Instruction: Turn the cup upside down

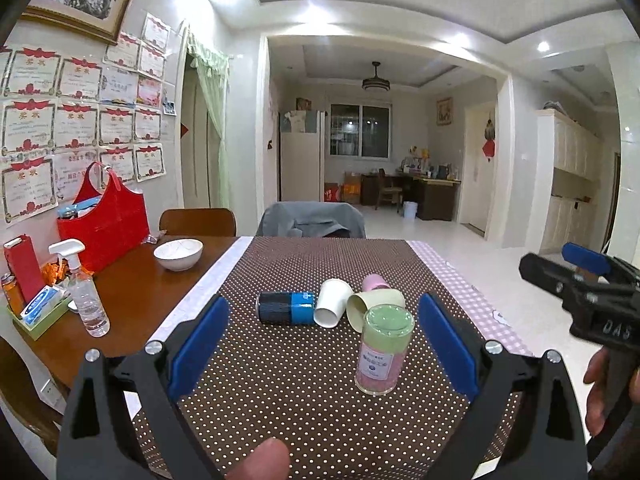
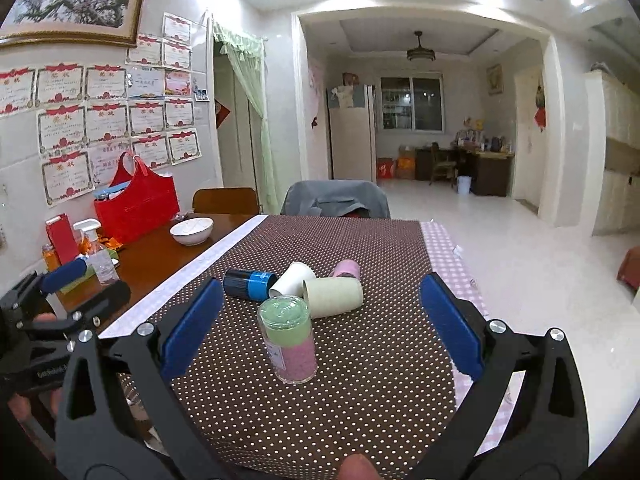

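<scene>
A clear cup [image 1: 382, 350] with green and pink filling stands with its flat end up on the dotted brown cloth [image 1: 280, 380]; it also shows in the right wrist view [image 2: 289, 340]. My left gripper [image 1: 323, 344] is open and empty, and the cup stands between its fingers, nearer the right one. My right gripper [image 2: 320, 324] is open and empty, with the cup just ahead of its left finger. Behind the cup lie a cream cup [image 1: 374, 306], a white cup [image 1: 333, 307], a pink cup [image 1: 375, 282] and a black-and-blue can [image 1: 286, 307].
On the bare wood at the left stand a white bowl [image 1: 178, 254], a spray bottle [image 1: 86, 296], a red bag [image 1: 102, 224] and a tissue tray [image 1: 38, 312]. Two chairs [image 1: 312, 220] stand at the far edge. The table's right edge has pink checked cloth [image 1: 472, 300].
</scene>
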A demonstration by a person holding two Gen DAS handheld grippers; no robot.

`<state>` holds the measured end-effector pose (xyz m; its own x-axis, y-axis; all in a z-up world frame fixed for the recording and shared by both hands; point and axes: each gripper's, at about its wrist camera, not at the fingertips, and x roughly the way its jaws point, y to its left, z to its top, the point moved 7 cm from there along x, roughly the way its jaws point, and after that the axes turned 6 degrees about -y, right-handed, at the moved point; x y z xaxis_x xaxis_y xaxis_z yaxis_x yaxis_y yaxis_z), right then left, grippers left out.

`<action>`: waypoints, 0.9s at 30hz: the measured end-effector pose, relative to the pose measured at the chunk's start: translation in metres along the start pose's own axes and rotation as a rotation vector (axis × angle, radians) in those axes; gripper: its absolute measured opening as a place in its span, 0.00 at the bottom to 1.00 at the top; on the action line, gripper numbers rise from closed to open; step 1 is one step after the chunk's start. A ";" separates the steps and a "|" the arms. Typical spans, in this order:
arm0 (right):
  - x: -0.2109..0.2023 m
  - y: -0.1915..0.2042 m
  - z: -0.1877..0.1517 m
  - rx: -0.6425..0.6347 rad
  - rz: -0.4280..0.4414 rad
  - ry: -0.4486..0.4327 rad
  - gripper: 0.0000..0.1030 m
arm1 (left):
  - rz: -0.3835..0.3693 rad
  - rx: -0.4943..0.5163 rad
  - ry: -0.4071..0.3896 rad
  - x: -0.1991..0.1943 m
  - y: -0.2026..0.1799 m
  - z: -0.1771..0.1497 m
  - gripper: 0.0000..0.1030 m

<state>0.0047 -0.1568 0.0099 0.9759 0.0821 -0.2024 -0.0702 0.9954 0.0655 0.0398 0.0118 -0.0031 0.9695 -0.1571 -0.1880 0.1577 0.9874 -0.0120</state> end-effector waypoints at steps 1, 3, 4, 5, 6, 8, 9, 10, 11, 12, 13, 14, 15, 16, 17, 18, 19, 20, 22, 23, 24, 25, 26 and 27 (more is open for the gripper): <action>-0.001 0.002 -0.001 0.001 0.004 0.001 0.94 | 0.002 -0.001 -0.007 -0.002 0.001 0.001 0.91; -0.002 0.005 -0.003 -0.001 0.011 0.007 0.94 | 0.004 -0.002 -0.018 -0.005 0.001 0.002 0.91; -0.001 0.006 -0.005 -0.007 0.002 0.009 0.94 | 0.006 -0.002 -0.022 -0.007 0.001 0.003 0.91; -0.001 0.007 -0.006 -0.009 -0.004 0.010 0.94 | 0.007 -0.004 -0.024 -0.007 0.001 0.003 0.91; 0.000 0.007 -0.007 -0.008 -0.008 0.012 0.94 | 0.007 -0.008 -0.026 -0.008 0.001 0.004 0.91; 0.000 0.008 -0.010 0.001 -0.005 0.021 0.94 | 0.006 -0.011 -0.026 -0.009 0.001 0.004 0.91; -0.001 0.008 -0.012 0.003 -0.007 0.023 0.94 | 0.007 -0.012 -0.027 -0.009 0.001 0.005 0.91; -0.001 0.007 -0.012 0.003 -0.011 0.021 0.94 | 0.007 -0.014 -0.028 -0.010 0.001 0.005 0.91; -0.002 0.006 -0.012 0.003 -0.016 0.019 0.94 | 0.006 -0.015 -0.029 -0.010 0.001 0.004 0.91; -0.002 0.006 -0.012 0.003 -0.019 0.018 0.94 | 0.004 -0.014 -0.029 -0.010 0.000 0.004 0.91; -0.003 0.005 -0.012 0.004 -0.021 0.017 0.94 | 0.000 -0.014 -0.028 -0.011 -0.002 0.004 0.91; -0.003 0.004 -0.011 0.007 -0.023 0.014 0.94 | -0.002 -0.013 -0.028 -0.011 -0.003 0.004 0.91; -0.004 0.002 -0.011 0.008 -0.027 0.012 0.94 | -0.004 -0.012 -0.027 -0.011 -0.004 0.004 0.91; -0.005 0.002 -0.011 0.008 -0.031 0.009 0.94 | -0.004 -0.010 -0.025 -0.011 -0.004 0.003 0.91; -0.005 0.001 -0.011 0.008 -0.032 0.009 0.94 | -0.003 -0.010 -0.025 -0.012 -0.004 0.004 0.91; -0.005 0.001 -0.011 0.010 -0.029 0.011 0.94 | -0.002 -0.009 -0.026 -0.013 -0.005 0.004 0.91; -0.005 0.002 -0.011 0.013 -0.025 0.014 0.94 | -0.001 -0.010 -0.027 -0.013 -0.005 0.004 0.91; -0.004 0.002 -0.012 0.013 -0.023 0.017 0.94 | -0.002 -0.011 -0.028 -0.013 -0.005 0.004 0.91; -0.003 0.003 -0.013 0.009 -0.021 0.019 0.94 | 0.000 -0.012 -0.028 -0.013 -0.005 0.004 0.91; -0.003 0.004 -0.014 0.007 -0.017 0.022 0.94 | 0.002 -0.012 -0.027 -0.013 -0.005 0.003 0.91; -0.002 0.005 -0.014 0.006 -0.012 0.026 0.94 | 0.005 -0.011 -0.026 -0.013 -0.005 0.004 0.91; -0.001 0.006 -0.015 0.005 -0.010 0.027 0.94 | 0.010 -0.010 -0.030 -0.013 -0.005 0.004 0.91; -0.001 0.007 -0.015 0.003 -0.009 0.029 0.94 | 0.012 -0.010 -0.032 -0.013 -0.005 0.003 0.91; -0.001 0.007 -0.015 0.002 -0.008 0.030 0.94 | 0.012 -0.009 -0.035 -0.013 -0.005 0.003 0.91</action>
<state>0.0003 -0.1487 -0.0045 0.9697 0.0754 -0.2322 -0.0617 0.9959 0.0657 0.0268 0.0085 0.0026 0.9773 -0.1454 -0.1541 0.1443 0.9894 -0.0185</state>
